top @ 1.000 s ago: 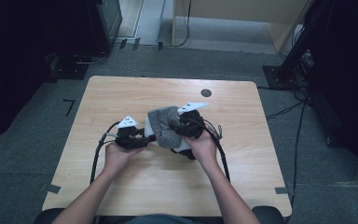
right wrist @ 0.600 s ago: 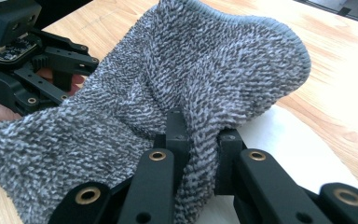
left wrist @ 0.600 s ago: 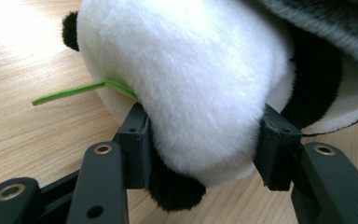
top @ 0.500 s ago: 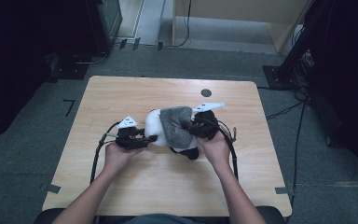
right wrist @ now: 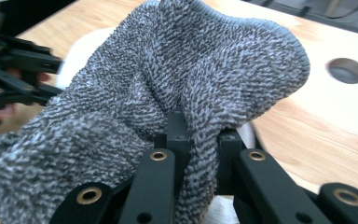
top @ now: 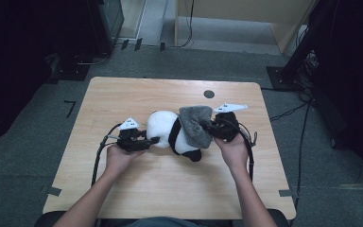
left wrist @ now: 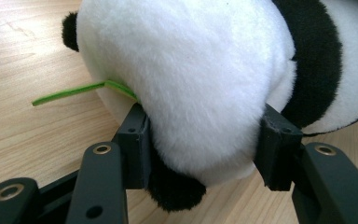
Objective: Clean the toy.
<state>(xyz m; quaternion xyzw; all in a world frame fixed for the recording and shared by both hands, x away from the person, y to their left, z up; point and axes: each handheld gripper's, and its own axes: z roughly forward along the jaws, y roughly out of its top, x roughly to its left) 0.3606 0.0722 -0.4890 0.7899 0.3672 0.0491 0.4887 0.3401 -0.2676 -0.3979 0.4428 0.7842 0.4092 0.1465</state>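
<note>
Plush panda (top: pixel 170 130) lies on its side on the wooden surface (top: pixel 137 94), about mid-way between the left and right edges, a bit nearer the person's edge than the far one. White body, black band across the middle, black limb pointing toward the near edge.

Left gripper (top: pixel 147 141) comes in from the left, fingers clamped on the panda's white rounded end. In the left gripper view the two fingers (left wrist: pixel 135 140) press into the white fur on either side, fur bulging between them. A thin green strand (left wrist: pixel 81 88) sticks out from the plush just above the left finger and trails over the wood. Small black ear or tail shows at the top of the plush in that view.

Grey knit sock (top: pixel 194 125) is draped over the panda's right part, covering it, open cuff up toward the far edge. Right gripper (top: pixel 209 127) comes in from the right, fingers pinched tight on a fold of the sock; they have just been closing, fabric between them. In the right gripper view the sock (right wrist: pixel 168 93) bunches up between the fingers (right wrist: pixel 177 133), ribbed cuff edge at top, a bit of white plush under it, and the left gripper farther off at the left.

Round dark hole (top: pixel 209 94) in the surface, near the far edge, apart from the sock. Cables trail from both grippers toward the near edge.
</note>
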